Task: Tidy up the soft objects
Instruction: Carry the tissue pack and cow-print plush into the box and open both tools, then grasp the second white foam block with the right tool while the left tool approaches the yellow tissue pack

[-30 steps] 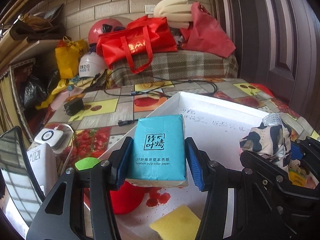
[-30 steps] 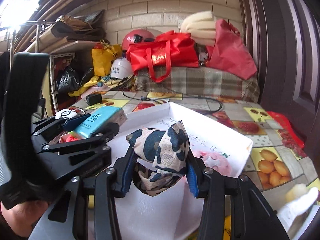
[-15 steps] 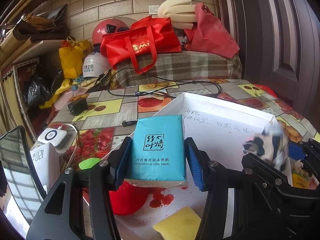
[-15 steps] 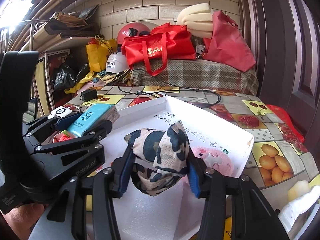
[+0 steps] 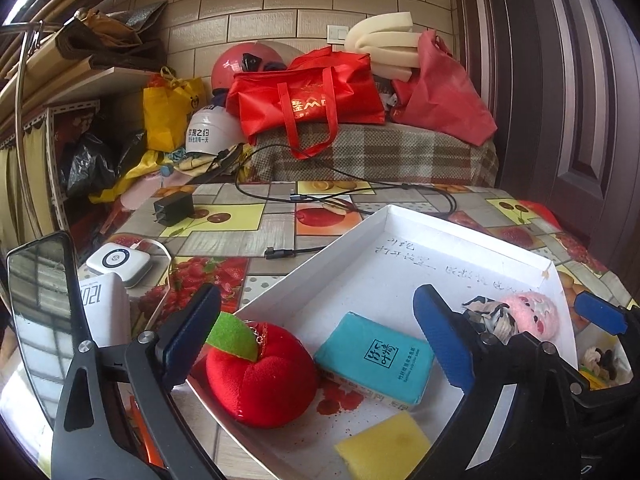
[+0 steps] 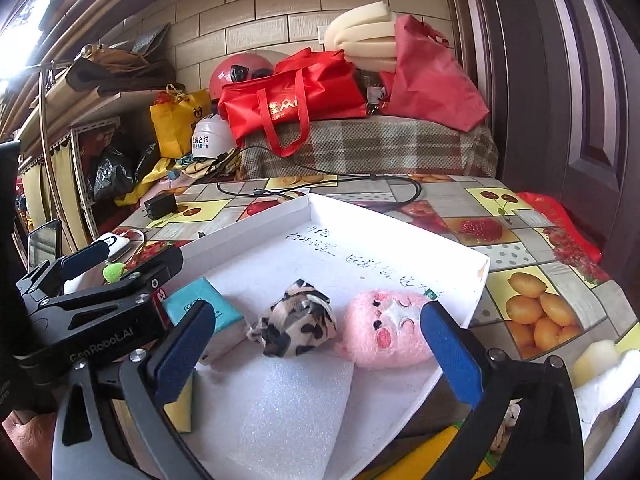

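Observation:
A white shallow box lies on the table. In it lie a teal tissue pack, a red plush apple, a yellow sponge, a cow-print cloth pouch and a pink plush toy. My left gripper is open and empty above the apple and the tissue pack. My right gripper is open and empty just behind the pouch and the pink toy.
A fruit-print tablecloth carries a black charger, cables and a white device. Red bags, helmets and foam stand at the back. A dark door is at the right.
Both grippers have opened. The tissue pack has dropped from the left gripper into the box, and the cow-print pouch from the right gripper beside the pink toy. Both grippers have drawn back.

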`<state>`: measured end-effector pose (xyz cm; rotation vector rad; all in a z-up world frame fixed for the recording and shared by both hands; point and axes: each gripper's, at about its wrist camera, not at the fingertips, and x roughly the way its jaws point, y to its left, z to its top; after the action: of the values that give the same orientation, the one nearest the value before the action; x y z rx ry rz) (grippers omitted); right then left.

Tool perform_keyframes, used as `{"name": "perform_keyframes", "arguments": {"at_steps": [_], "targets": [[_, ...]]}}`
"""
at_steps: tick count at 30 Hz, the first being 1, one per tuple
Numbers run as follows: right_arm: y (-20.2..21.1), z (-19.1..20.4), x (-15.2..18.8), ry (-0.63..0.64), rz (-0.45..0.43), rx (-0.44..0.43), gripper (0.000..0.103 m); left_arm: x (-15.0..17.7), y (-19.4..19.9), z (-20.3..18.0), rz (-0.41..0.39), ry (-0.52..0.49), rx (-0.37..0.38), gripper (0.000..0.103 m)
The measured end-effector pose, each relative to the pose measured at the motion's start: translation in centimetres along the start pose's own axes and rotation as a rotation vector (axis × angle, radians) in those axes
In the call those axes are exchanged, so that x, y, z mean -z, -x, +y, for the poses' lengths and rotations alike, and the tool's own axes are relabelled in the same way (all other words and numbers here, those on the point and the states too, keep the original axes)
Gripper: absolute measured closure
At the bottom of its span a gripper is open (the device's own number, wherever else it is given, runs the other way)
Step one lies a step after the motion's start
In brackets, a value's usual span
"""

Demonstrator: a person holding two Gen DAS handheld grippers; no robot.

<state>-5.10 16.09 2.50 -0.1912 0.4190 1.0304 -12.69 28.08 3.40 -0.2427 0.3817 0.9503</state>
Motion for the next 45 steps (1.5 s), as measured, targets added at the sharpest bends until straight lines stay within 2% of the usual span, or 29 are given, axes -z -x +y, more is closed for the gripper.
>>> {"name": "perform_keyframes", "arguments": {"at_steps": [6,12,16,20,25,28,31,34,37,40,45], "targets": [[0.6,0.1,0.1,0.010,-0.030,0.011,0.000,0.0,0.7,0.2,-0.031,0.007,0.003,0.004],[2.1,0.3,0.4,0.026,-0.103,0.021,0.000,0.2,1.9,0.2,-0.095,0.004,0.033,0.004],[2.9,-0.1,0.7,0.025,-0.105,0.022,0.000,0.5,2.7,-0.4,-0.109,-0.022,0.050,0.001],[4.6,-0.6,1.4,0.035,-0.115,0.035,0.000,0.9,3.8,-1.7,-0.102,-0.054,0.092,0.000],[8.3,-2.2,3.1,0.084,-0.149,0.100,0.000,1.9,5.7,-4.8,-0.078,-0.131,0.205,0.000],[10.4,-4.7,4.1,0.061,-0.121,0.163,0.000,2.7,7.3,-7.7,-0.073,-0.232,0.294,0.000],[12.2,-8.7,5.1,-0.061,-0.059,0.237,0.000,3.7,8.8,-10.8,-0.066,-0.343,0.372,0.001],[13.0,-12.5,5.9,-0.178,0.032,0.314,0.000,4.5,9.4,-13.4,-0.009,-0.417,0.477,0.001],[13.7,-15.1,6.4,-0.285,0.075,0.329,0.000,5.2,9.3,-15.8,0.074,-0.469,0.551,0.001],[12.7,-15.9,6.6,-0.317,0.145,0.314,0.001,5.4,8.7,-17.5,0.129,-0.475,0.583,0.001],[10.7,-15.6,7.0,-0.306,0.222,0.329,0.001,5.2,6.6,-18.7,0.222,-0.415,0.602,0.001]]}}
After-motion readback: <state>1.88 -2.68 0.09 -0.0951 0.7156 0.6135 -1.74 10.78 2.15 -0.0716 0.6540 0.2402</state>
